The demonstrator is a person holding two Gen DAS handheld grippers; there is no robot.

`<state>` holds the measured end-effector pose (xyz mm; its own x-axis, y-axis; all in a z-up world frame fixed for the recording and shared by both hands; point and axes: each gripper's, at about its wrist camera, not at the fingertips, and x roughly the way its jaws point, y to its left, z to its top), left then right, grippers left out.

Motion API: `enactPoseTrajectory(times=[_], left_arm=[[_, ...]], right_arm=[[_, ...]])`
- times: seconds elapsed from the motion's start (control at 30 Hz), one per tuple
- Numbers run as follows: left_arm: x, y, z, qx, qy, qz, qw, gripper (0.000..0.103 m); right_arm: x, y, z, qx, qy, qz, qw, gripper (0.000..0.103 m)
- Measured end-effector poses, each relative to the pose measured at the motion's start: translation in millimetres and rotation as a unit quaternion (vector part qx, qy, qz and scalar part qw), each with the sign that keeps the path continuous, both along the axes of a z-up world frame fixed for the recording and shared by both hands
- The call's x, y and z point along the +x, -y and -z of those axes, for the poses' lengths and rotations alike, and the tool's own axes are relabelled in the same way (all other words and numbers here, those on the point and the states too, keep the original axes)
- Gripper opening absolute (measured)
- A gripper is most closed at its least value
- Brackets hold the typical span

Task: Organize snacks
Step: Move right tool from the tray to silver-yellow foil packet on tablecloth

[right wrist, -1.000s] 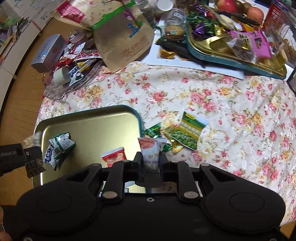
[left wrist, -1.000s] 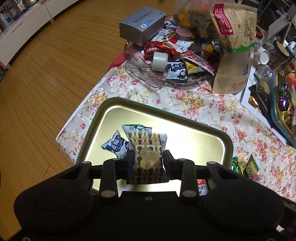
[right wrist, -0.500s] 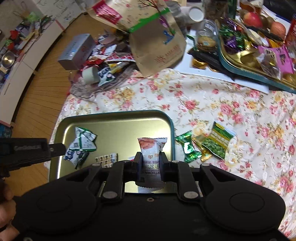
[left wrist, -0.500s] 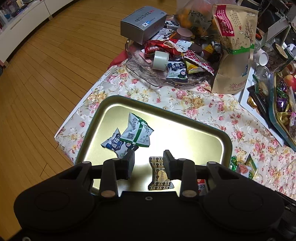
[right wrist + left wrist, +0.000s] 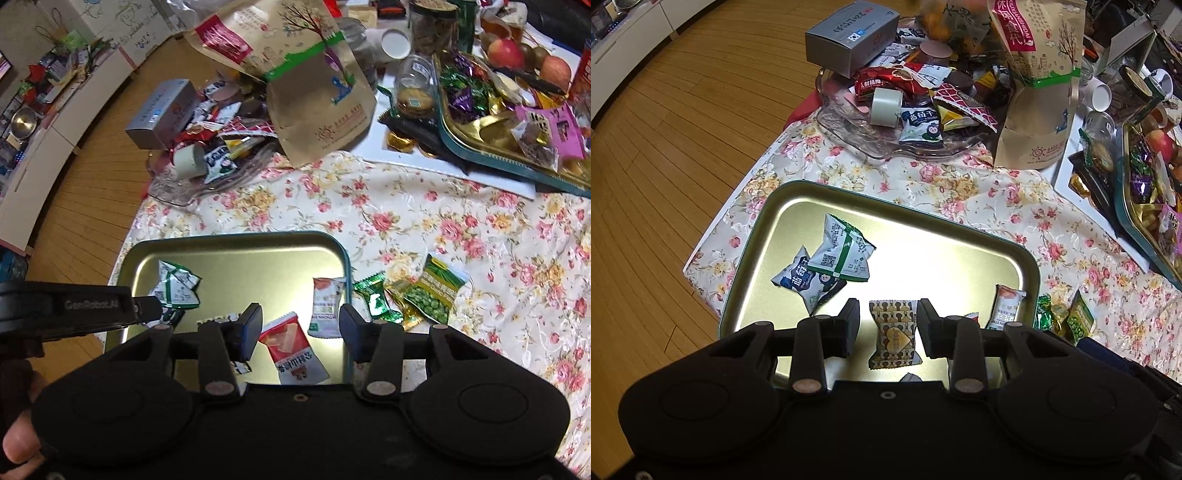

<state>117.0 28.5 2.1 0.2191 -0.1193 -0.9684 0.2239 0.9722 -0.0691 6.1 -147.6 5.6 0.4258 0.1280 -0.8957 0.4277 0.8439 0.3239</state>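
A gold tray (image 5: 934, 236) (image 5: 236, 254) lies on the floral cloth. In it are a blue and white packet (image 5: 799, 282), a green and white packet (image 5: 842, 249) (image 5: 175, 286), a brown patterned packet (image 5: 894, 338), a red and white packet (image 5: 293, 349) and a white packet with an orange top (image 5: 327, 308) (image 5: 1006, 306). My left gripper (image 5: 888, 326) hovers open over the brown packet, which lies on the tray clear of the pads. My right gripper (image 5: 299, 330) is opening above the tray; the white packet lies loose beyond its fingers.
Green snack packets (image 5: 432, 293) lie on the cloth right of the tray. Behind are a glass dish (image 5: 886, 136) heaped with snacks, a grey box (image 5: 849, 35), a tall paper bag (image 5: 1039, 81) and a second tray of sweets (image 5: 509, 136). Wooden floor lies to the left.
The left gripper has let go of the brown packet, which now lies on the tray. The right gripper has opened and its white packet has dropped onto the tray.
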Motion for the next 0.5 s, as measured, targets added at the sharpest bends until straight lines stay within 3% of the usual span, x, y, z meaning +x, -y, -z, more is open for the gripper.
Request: enactPoseTrajectory(times=[0.5], left_arm=[[-5.2, 17.2, 2.8, -0.002, -0.015, 0.02, 0.9997, 0.044]], right_arm=[[-4.0, 16.0, 15.2, -0.001, -0.047, 0.03, 0.998, 0.049]])
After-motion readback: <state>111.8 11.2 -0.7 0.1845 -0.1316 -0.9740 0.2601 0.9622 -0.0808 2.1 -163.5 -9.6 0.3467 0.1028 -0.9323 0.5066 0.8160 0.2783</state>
